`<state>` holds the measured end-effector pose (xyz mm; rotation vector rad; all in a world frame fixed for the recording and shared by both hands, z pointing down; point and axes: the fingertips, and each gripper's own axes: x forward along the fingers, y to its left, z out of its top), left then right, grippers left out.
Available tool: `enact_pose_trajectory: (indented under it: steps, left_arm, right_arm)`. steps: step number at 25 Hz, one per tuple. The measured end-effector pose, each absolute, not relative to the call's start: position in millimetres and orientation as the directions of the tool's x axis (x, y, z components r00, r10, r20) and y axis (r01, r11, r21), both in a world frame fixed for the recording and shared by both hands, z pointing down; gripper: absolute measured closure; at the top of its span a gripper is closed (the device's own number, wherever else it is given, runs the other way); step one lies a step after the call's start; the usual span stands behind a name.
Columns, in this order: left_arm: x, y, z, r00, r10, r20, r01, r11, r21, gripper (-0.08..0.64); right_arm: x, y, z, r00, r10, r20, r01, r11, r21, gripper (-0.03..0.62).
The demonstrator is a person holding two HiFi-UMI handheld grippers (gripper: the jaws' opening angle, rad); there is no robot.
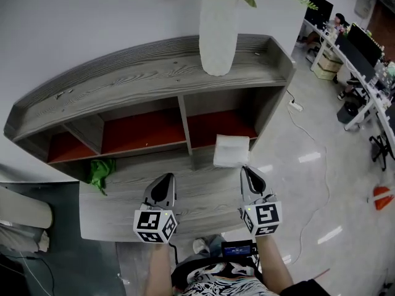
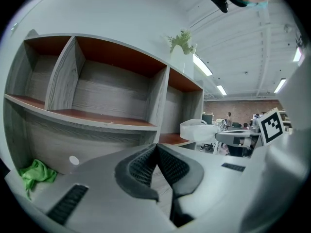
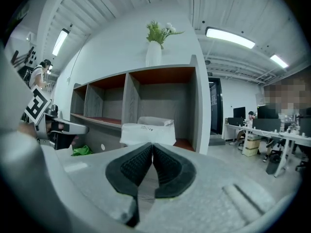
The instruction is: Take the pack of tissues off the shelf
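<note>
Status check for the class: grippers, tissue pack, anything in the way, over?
Left gripper shut, empty. Right gripper shut, empty, facing the tissue pack. Pack on the shelf, right compartment, front edge. Path clear.

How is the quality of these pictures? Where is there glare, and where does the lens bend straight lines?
Head view: the glossy floor shows white glare patches, and the top of the shelf bows. Left gripper view: strong fisheye, the shelf boards curve and the corners are black. Right gripper view: the ceiling lamp is blown out, yet the pack of tissues is fairly clear.
</note>
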<state>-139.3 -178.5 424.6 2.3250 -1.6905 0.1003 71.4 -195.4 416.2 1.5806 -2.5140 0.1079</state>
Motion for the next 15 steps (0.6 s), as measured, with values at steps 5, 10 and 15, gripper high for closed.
enact_pose_trajectory:
  steps: [5, 10, 15]
  left_arm:
    - [-136, -173, 423, 0.328, -0.923, 0.202, -0.938, -0.293, 0.184, 0.554]
    - [-137, -167, 426, 0.319, -0.925, 0.204, -0.941, -0.285, 0.181, 0.554]
    - [-140, -163, 431, 0.311, -0.925, 0.217, -0.945, -0.277, 0.175, 0.554]
  right_arm:
    - [74, -185, 414, -0.419, -0.892, 0.17, -0.903, 0.43, 0.03, 0.578]
    - [76, -177, 411, -0.41, -0.901, 0.142, -0.906, 0.42, 0.05, 0.578]
    - [78, -172, 417, -0.417, -0.896, 0.15, -0.905, 0.426, 0.027, 0.578]
